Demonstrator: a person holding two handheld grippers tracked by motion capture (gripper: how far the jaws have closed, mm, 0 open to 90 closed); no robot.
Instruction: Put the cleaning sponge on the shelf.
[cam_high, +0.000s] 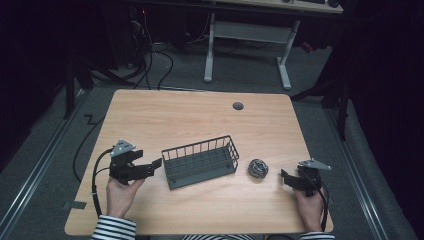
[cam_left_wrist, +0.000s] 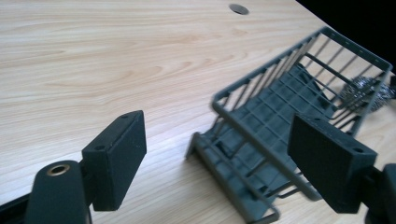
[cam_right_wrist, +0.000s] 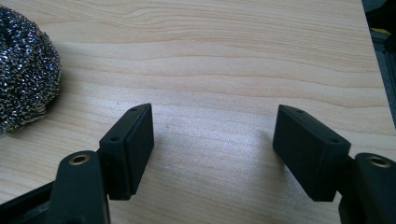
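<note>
My fingers (cam_left_wrist: 116, 161) on both grippers gape apart, empty; grey wire basket (cam_high: 200, 161) and steel-wool scrubber ball (cam_high: 258, 168) sit untouched on the pale wooden desk (cam_high: 165, 115).

On the table (cam_high: 150, 115) there was one grey wire basket (cam_high: 200, 161) at centre frame, one steel-wool scouring ball (cam_high: 258, 168) right of centre, and one round grey grommet (cam_high: 238, 106) above centre. Two handheld grippers appeared: one at lower left (cam_high: 150, 166), one at lower right (cam_high: 284, 178).
</note>
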